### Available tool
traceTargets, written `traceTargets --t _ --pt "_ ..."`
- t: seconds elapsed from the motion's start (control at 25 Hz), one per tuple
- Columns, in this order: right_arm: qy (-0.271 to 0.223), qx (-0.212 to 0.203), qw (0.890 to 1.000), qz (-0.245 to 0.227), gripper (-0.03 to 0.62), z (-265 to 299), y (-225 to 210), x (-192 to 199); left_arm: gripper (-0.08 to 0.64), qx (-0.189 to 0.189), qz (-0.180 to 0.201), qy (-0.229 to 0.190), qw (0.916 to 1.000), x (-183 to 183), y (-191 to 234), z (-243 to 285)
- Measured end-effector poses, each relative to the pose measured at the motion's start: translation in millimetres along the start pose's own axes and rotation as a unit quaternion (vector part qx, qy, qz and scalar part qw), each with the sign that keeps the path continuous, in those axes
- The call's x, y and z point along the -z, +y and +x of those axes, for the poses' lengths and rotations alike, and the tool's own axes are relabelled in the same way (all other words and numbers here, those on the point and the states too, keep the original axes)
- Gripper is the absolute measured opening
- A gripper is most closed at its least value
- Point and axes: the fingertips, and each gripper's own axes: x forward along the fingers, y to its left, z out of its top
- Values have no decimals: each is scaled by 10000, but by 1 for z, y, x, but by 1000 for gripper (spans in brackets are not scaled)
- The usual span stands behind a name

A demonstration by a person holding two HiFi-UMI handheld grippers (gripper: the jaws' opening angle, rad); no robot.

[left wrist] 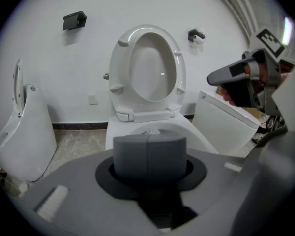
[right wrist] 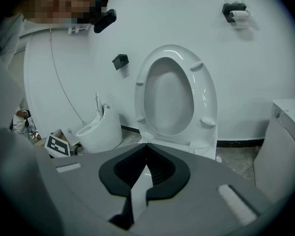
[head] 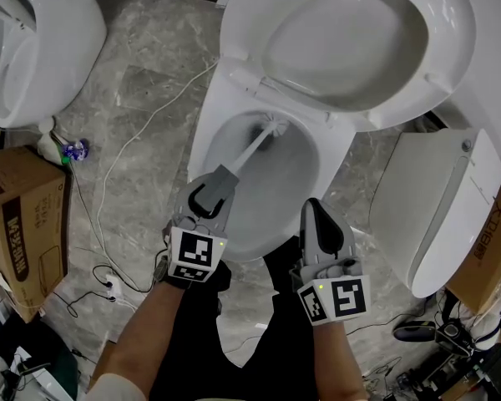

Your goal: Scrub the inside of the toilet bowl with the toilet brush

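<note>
Two grippers are showing in the head view, and only one is doing work. Left gripper (head: pixel 217 189) is clamping the toilet brush (head: pixel 252 150) by its grey handle (left wrist: pixel 148 154); the left gripper view is showing both jaws closed round that handle. Brush's long axis is running diagonally from the grip at lower left up and to the right, away from the person, with the head end pointing down into the toilet bowl (head: pixel 305 186). White bristle head (head: pixel 273 127) is sitting at the far side of the bowl by the drain opening; can't tell if it's touching porcelain. Right gripper (head: pixel 317 211) is hovering over the bowl's near rim, just beside the left one. Its jaws are meeting tip to tip and gripping nothing; the right gripper view is showing only white porcelain through the gap behind the tips. Seat and lid (head: pixel 351 40) are standing raised behind the bowl. Floor (head: pixel 142 82) is grey veined stone tile, with a white cable (head: pixel 121 153) snaking across it. Second white toilet (head: pixel 33 48) is sitting at far left, a closed white unit (head: pixel 442 207) at right, and a cardboard box (head: pixel 21 224) at left near the cable. Wall (left wrist: pixel 49 73) behind is plain white, carrying a black fitting (left wrist: pixel 74 19) and a paper holder (right wrist: pixel 234 11).
</note>
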Motion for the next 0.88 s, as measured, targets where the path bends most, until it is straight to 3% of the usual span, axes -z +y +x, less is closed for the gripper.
traceTargets --t 0.4,0.64,0.88 --pt "100 73 9999 69 12 -5 -13 1 153 829 315 211 9958 3 -62 8" --pt "155 104 9998 117 12 -16 -12 -5 153 1042 230 332 9937 8 -76 -5" --pt "168 144 9996 195 12 -30 -8 -12 153 877 229 551 9944 9 -73 -16"
